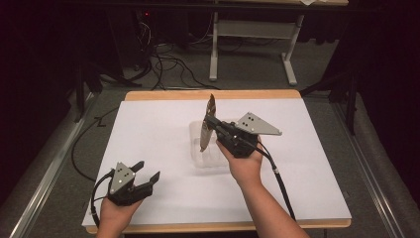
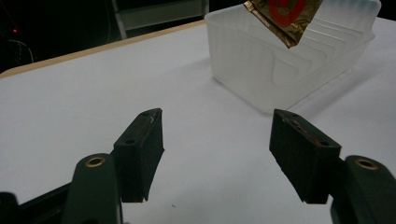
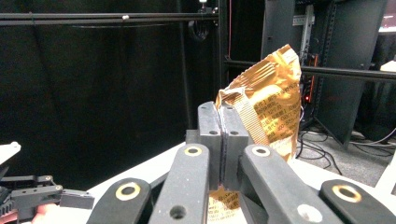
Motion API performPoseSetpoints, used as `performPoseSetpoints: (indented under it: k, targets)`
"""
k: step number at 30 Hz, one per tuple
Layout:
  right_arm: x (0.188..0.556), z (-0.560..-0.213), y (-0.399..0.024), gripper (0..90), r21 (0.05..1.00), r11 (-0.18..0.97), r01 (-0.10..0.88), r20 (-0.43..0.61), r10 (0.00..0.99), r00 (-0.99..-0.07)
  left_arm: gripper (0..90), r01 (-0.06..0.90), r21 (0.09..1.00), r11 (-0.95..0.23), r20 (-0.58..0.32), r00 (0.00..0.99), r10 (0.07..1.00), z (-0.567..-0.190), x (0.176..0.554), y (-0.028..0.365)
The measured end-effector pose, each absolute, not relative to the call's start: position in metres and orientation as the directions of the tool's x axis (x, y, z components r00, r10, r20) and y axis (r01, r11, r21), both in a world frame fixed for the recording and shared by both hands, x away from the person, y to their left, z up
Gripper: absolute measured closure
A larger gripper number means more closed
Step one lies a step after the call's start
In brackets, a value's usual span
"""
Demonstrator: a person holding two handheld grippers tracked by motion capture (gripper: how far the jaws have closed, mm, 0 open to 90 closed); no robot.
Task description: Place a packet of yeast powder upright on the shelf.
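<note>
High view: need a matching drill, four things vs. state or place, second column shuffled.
Things:
1. left gripper
2. right gripper
3. packet
4. bin

States:
A. translucent, standing on the table
B. gold, held over the bin
C. jaws apart, holding nothing
D. jaws shut on the packet

Pairs: 1-C, 2-D, 3-B, 4-A

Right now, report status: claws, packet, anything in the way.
Right claw shut on gold packet, held above the clear bin. Left claw open, empty, low over the table. Nothing between packet and bin.
</note>
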State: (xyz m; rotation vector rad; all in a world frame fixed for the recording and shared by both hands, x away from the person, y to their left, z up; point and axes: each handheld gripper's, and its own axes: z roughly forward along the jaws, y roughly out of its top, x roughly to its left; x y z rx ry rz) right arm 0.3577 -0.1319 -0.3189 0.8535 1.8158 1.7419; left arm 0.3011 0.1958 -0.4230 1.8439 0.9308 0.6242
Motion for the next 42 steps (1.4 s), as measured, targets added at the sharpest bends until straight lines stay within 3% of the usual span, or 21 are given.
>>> performPoseSetpoints:
  k: [42]
  targets:
    - [0.371,-0.35,-0.106,90.0,0.977,0.06,0.202,0.107,0.684,-0.722,35.6,0.328,0.906,-0.268,0.028,0.586,0.81,-0.423,0.302,0.196]
